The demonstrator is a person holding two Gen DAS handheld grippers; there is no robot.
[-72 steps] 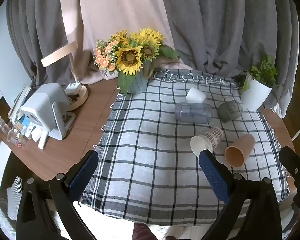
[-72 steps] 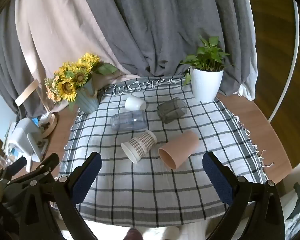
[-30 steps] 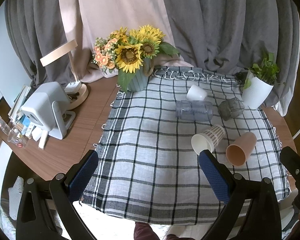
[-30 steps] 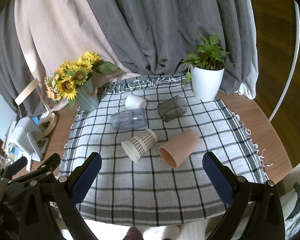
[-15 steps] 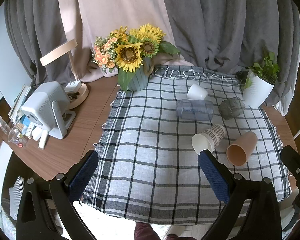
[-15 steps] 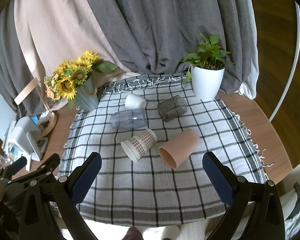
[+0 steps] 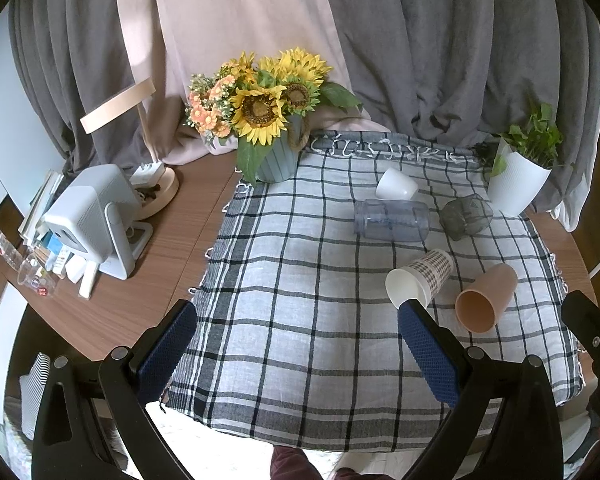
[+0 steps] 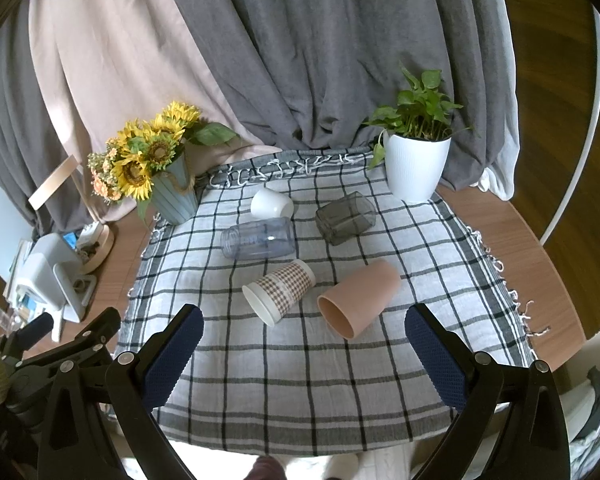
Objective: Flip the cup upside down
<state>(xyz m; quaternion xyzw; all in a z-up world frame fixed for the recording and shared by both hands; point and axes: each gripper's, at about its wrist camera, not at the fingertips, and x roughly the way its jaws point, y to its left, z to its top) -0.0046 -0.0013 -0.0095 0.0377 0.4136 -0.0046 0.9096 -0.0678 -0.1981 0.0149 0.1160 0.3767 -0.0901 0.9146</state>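
Fingers of right gripper [image 8: 303, 342] spread wide, empty; left gripper [image 7: 296, 340] likewise, both hovering short of cloth [image 8: 300, 400]. Peach cup [image 8: 359, 298] on its side just ahead, mouth toward grippers, likely first pick. Checked cup [image 8: 280, 292] beside it.

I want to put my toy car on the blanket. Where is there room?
The near half of the checked cloth is bare, in front of the paper cup and peach cup. Its left side by the sunflower vase is bare too. The far right is crowded with cups.

Soft even daylight, sharp, fisheye-bent dark edges.
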